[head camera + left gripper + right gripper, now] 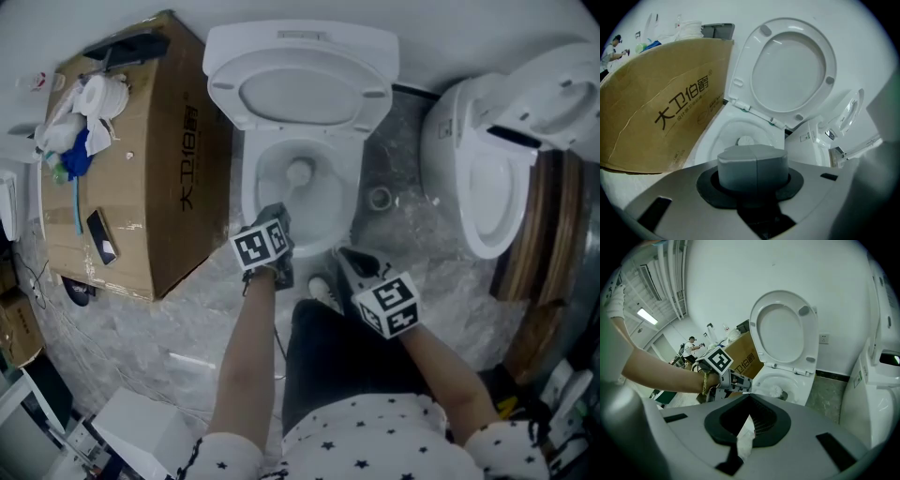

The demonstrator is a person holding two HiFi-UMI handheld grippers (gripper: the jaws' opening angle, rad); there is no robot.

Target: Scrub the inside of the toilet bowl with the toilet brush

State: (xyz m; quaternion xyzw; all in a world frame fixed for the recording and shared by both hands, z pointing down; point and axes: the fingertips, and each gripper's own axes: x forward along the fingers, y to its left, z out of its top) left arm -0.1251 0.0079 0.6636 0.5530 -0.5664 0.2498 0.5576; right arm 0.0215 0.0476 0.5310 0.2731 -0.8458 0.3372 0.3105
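The left claw (277, 216) is clamping the brush (298, 172), its round white head sitting in the bowl (251, 192); the right claw (347, 258) is gaping.

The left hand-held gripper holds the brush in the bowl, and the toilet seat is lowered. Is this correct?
No. The toilet seat is raised, as the head view shows; the left hand-held gripper does hold the brush in the bowl.

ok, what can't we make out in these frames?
Brush handle: head view and left gripper view, hidden by the left gripper; only the head shows.
Bowl near side: left gripper view, blocked by that gripper.
Right gripper: white scrap at its jaws, right gripper view; held or not, unclear.
Clutter on the box: head view, too small.
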